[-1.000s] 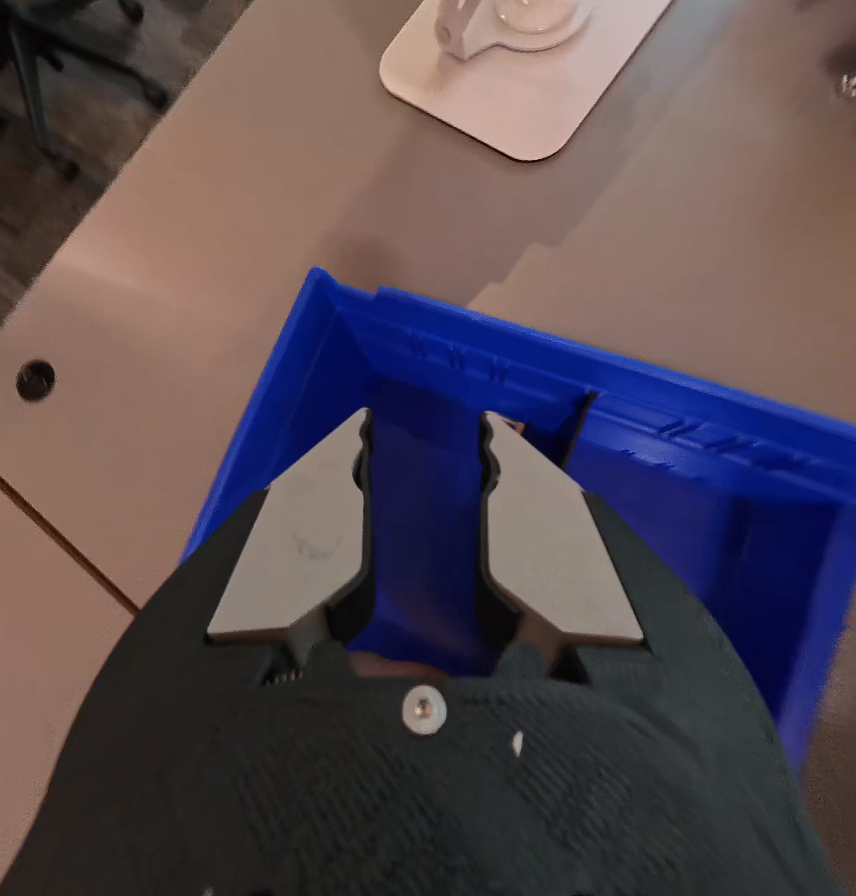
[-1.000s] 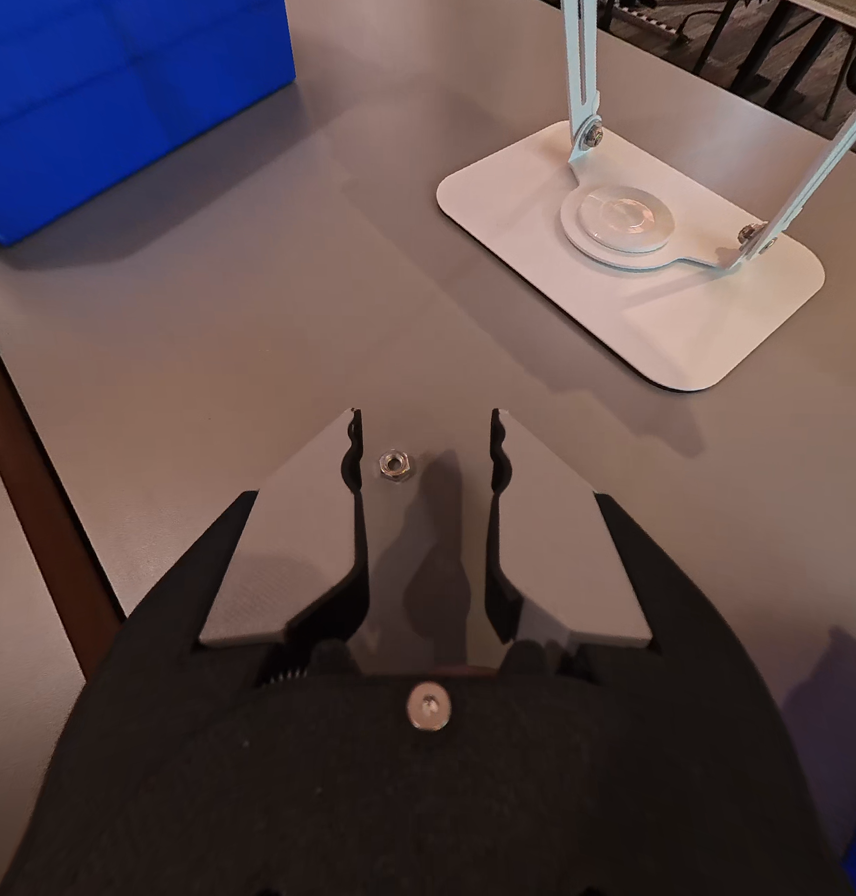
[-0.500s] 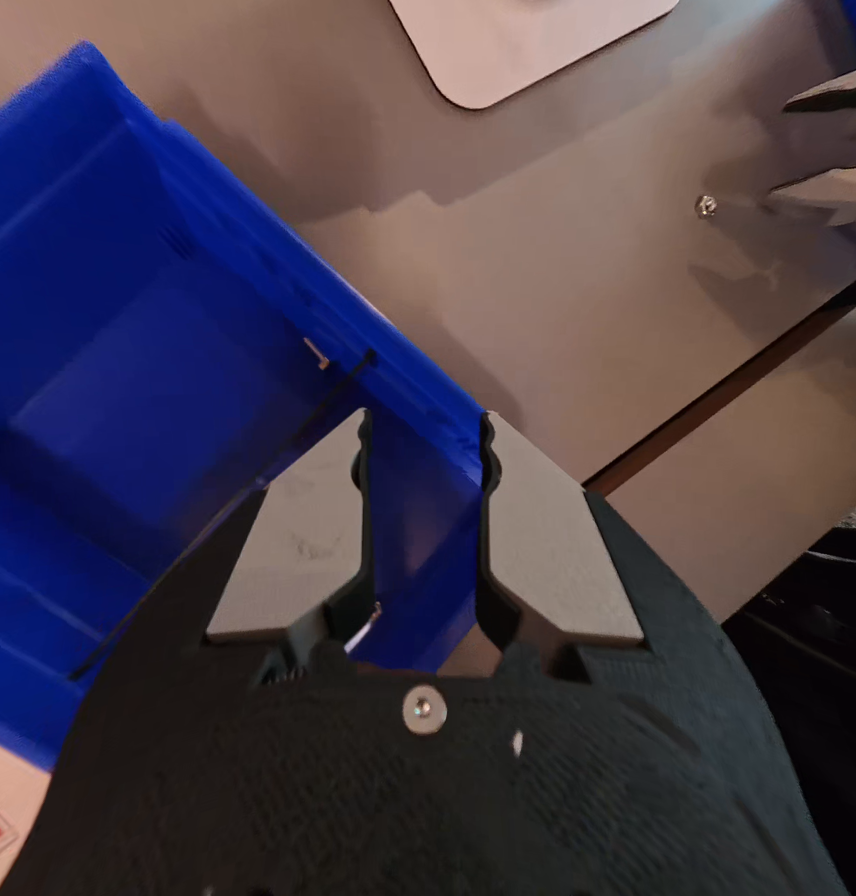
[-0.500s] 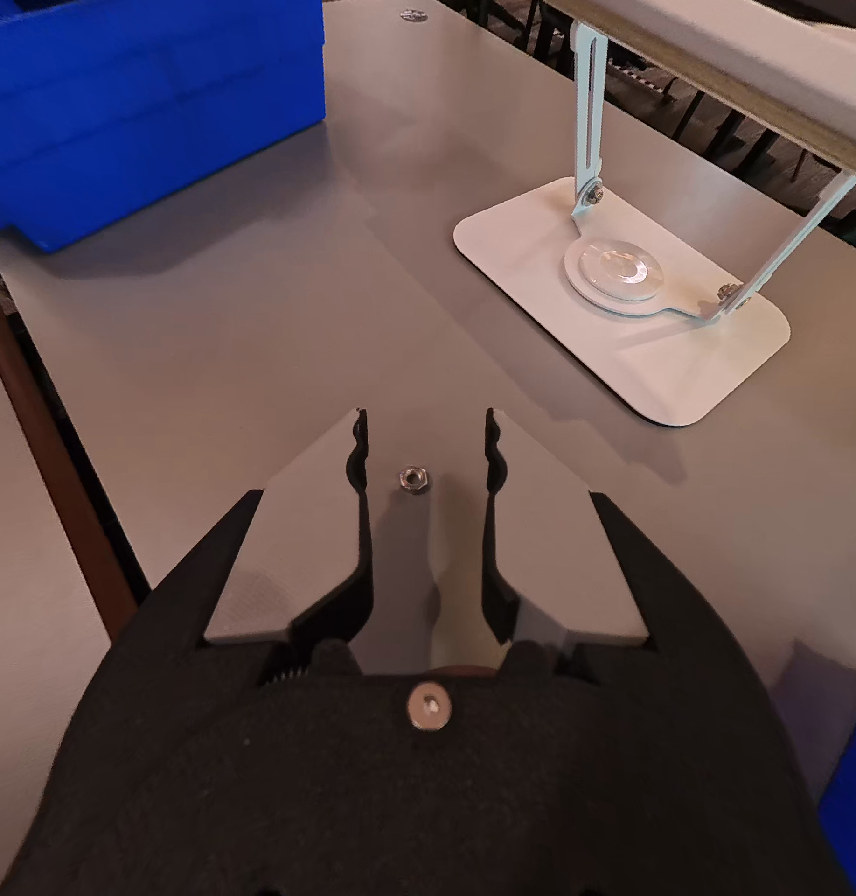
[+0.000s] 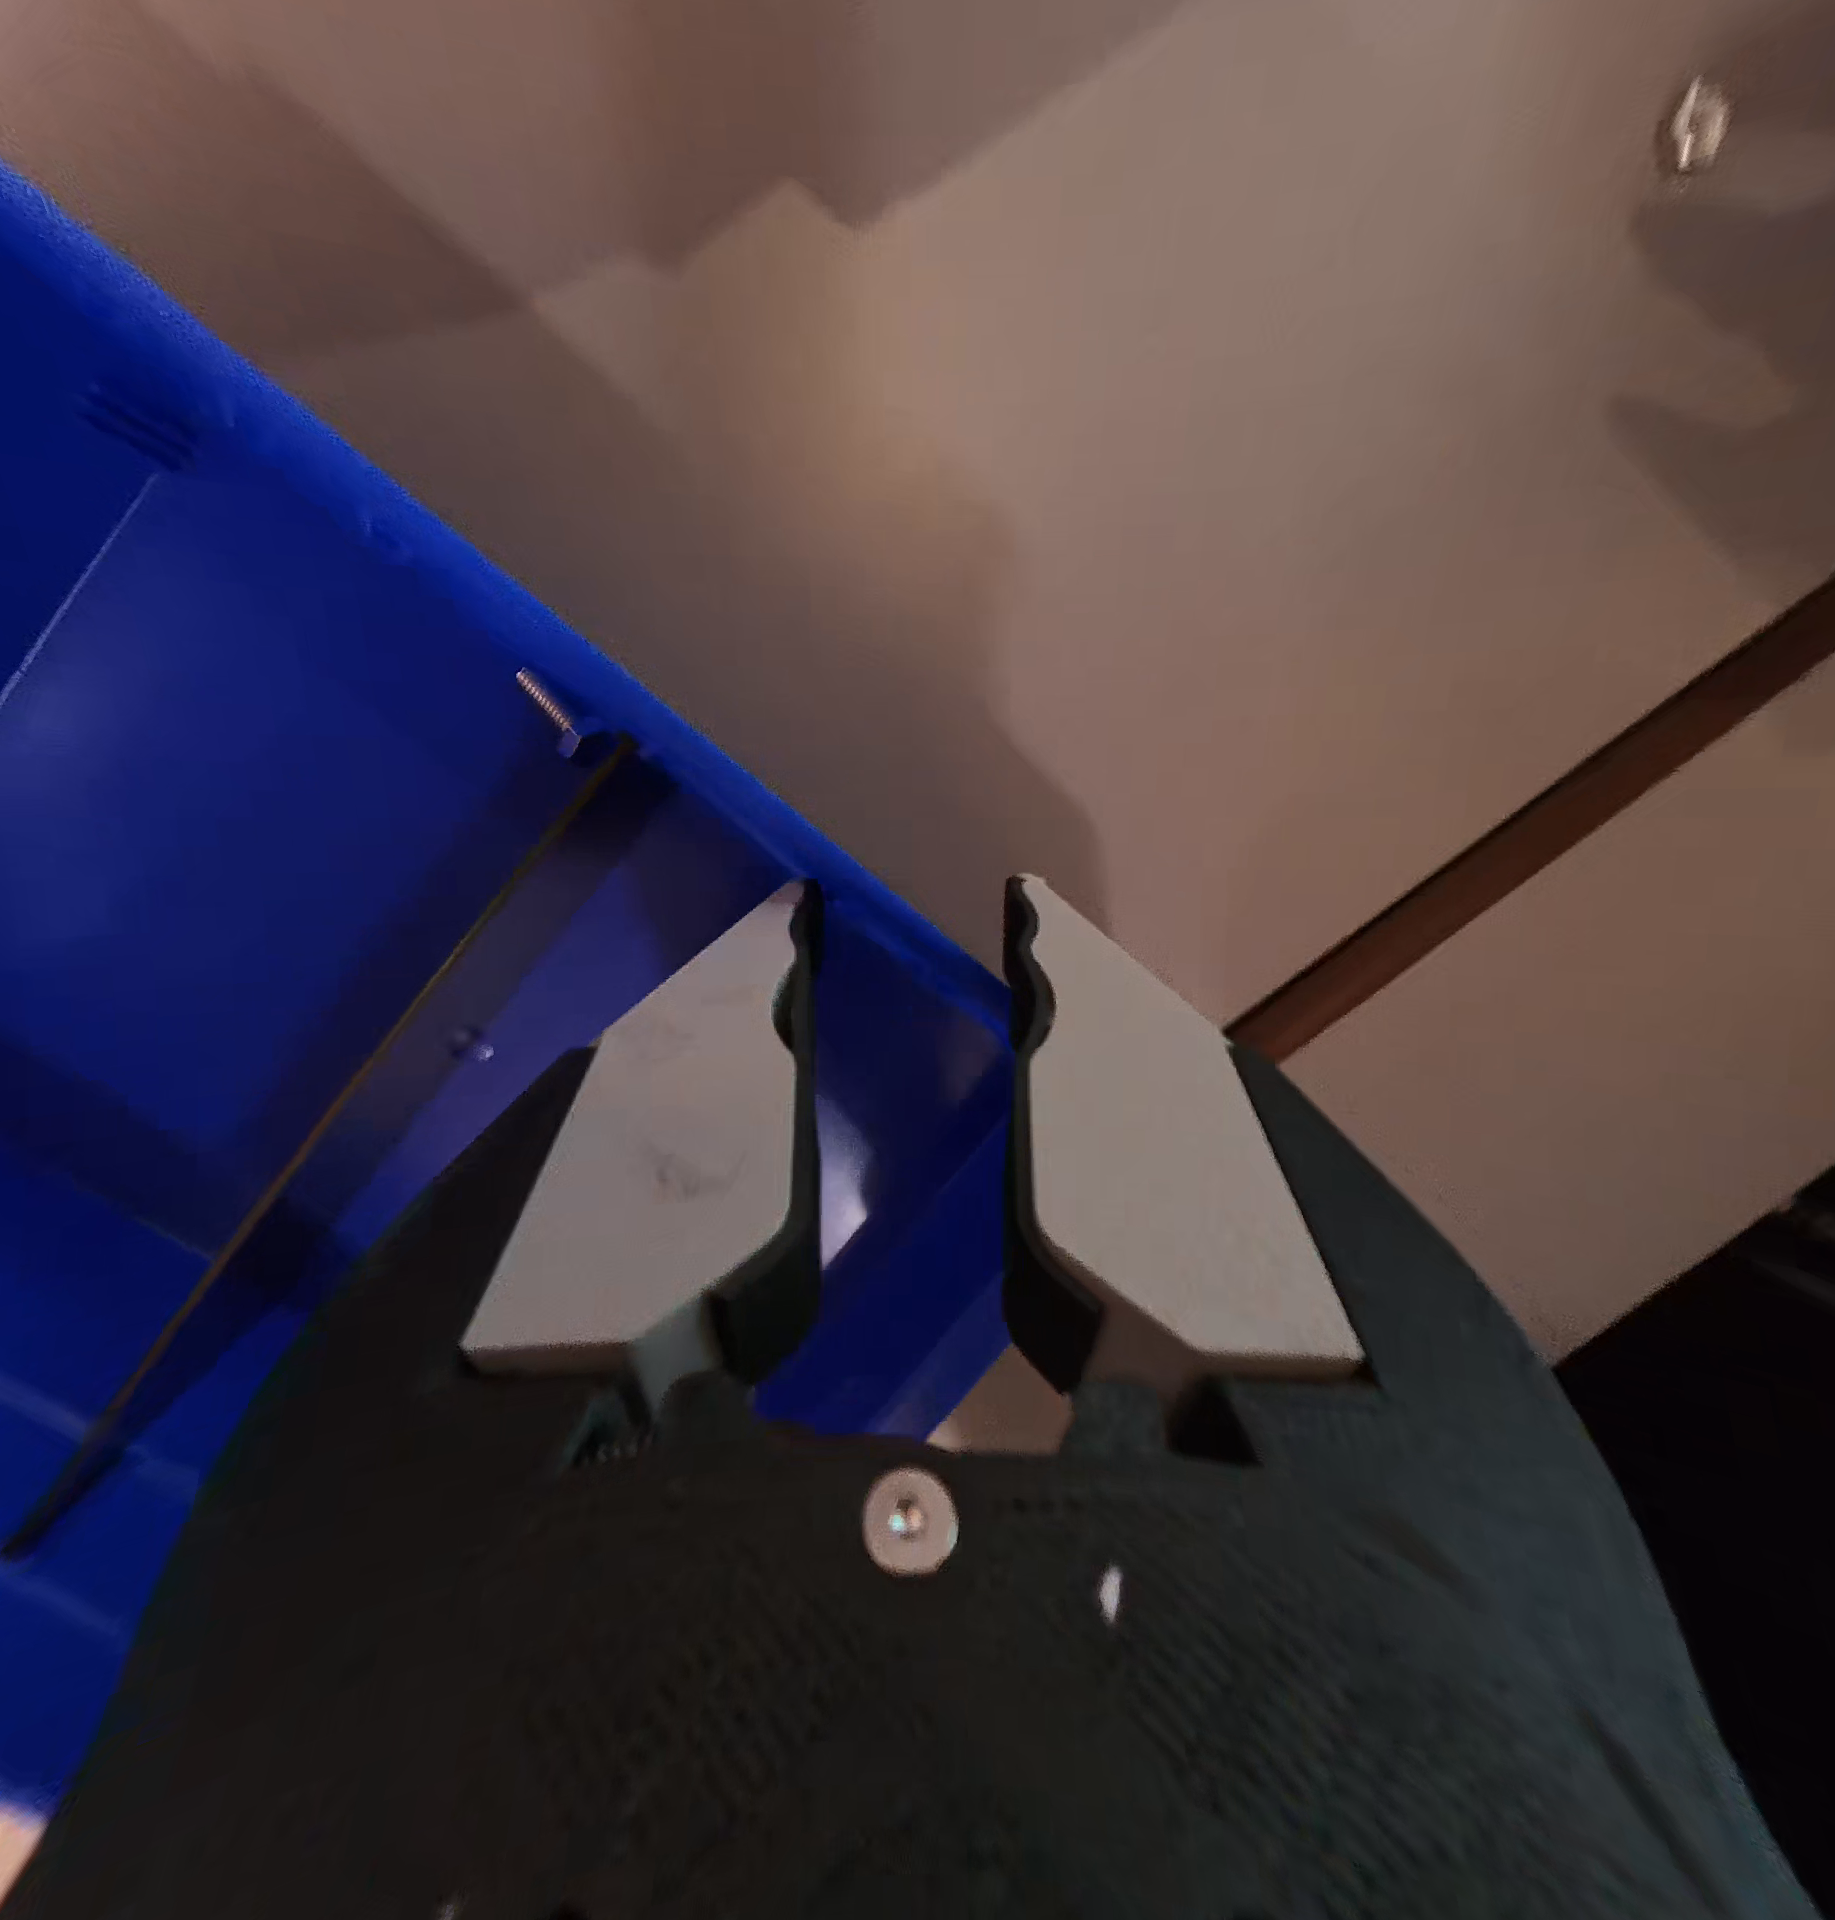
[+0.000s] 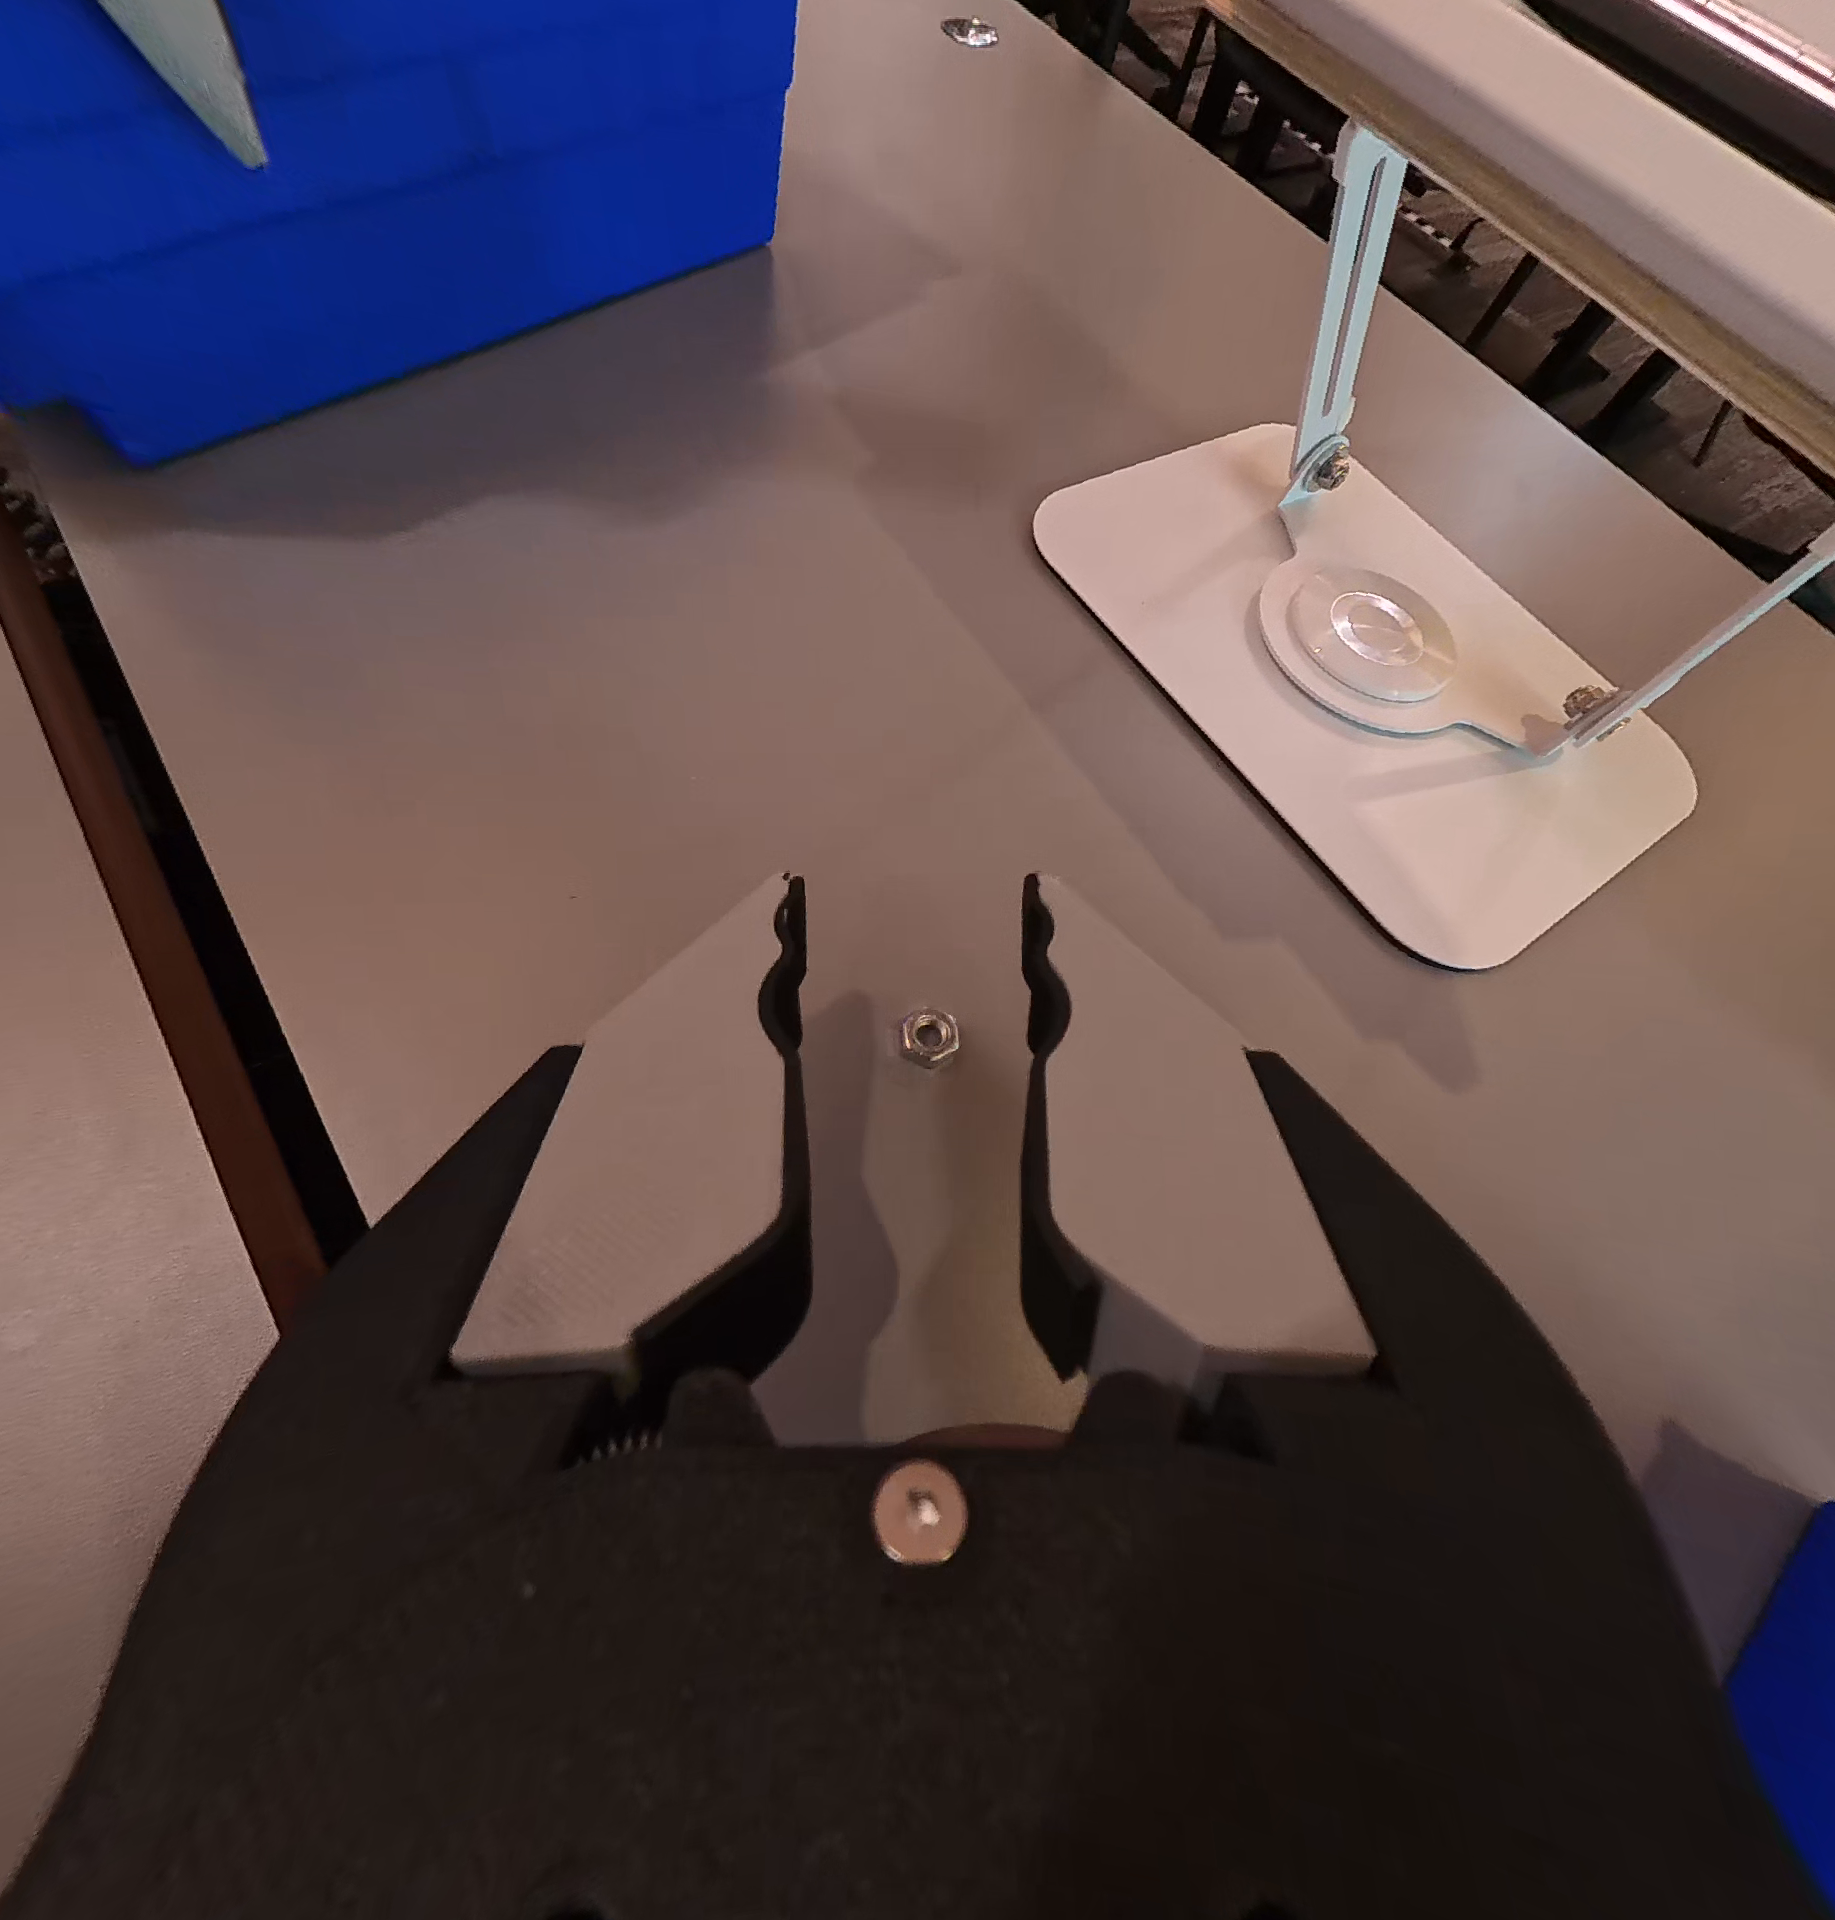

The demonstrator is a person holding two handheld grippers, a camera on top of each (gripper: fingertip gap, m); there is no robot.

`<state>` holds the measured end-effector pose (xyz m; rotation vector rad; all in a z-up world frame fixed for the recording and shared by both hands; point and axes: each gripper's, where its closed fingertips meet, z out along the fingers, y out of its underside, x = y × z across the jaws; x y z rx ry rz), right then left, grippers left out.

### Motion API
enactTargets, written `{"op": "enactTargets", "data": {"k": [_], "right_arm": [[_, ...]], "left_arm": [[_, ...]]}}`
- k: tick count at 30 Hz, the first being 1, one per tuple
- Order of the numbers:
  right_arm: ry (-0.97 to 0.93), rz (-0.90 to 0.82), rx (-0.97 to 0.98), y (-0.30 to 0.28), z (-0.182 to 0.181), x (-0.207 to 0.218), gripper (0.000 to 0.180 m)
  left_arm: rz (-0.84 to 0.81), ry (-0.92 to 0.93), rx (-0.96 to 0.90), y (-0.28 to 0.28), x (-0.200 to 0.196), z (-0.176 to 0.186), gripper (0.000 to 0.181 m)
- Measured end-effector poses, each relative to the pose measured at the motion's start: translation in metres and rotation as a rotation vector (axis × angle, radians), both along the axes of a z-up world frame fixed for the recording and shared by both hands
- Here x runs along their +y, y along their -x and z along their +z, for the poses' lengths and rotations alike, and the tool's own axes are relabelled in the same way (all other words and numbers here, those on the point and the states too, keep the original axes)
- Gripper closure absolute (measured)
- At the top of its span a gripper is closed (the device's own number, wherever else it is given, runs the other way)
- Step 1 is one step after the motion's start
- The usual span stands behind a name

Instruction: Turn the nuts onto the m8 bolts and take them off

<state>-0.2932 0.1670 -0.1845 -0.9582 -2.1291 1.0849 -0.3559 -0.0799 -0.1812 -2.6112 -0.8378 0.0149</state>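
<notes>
Your right claw (image 6: 913, 894) is released around the nut (image 6: 923, 1039). Squeeze crooked and it may skid away. Left claw (image 5: 908, 894) is released too.

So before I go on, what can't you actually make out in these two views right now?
- Left wrist view: the blue bin floor nearest the camera, hidden behind the left gripper.
- Left wrist view: the bolt against the bin wall, too small to size.
- Left wrist view: the nut, motion-blurred.
- Right wrist view: the nut's thread, too small; the bin's inside, only its outer wall shows.
</notes>
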Motion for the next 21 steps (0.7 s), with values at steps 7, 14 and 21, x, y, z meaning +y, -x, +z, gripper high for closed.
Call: {"op": "enactTargets", "data": {"k": [7,14,21], "right_arm": [[-0.006,-0.002,-0.021,0.001,-0.006,0.003,0.142],[-0.022,0.006,-0.054,0.002,-0.018,0.003,0.143],[-0.007,0.017,-0.09,0.002,-0.026,0.0,0.144]], "left_arm": [[-0.717,0.457,-0.015,-0.034,-0.09,-0.002,0.157],[-0.653,0.315,-0.035,-0.02,-0.141,0.004,0.165],[-0.517,0.034,0.172,0.011,-0.108,0.031,0.139]]}}
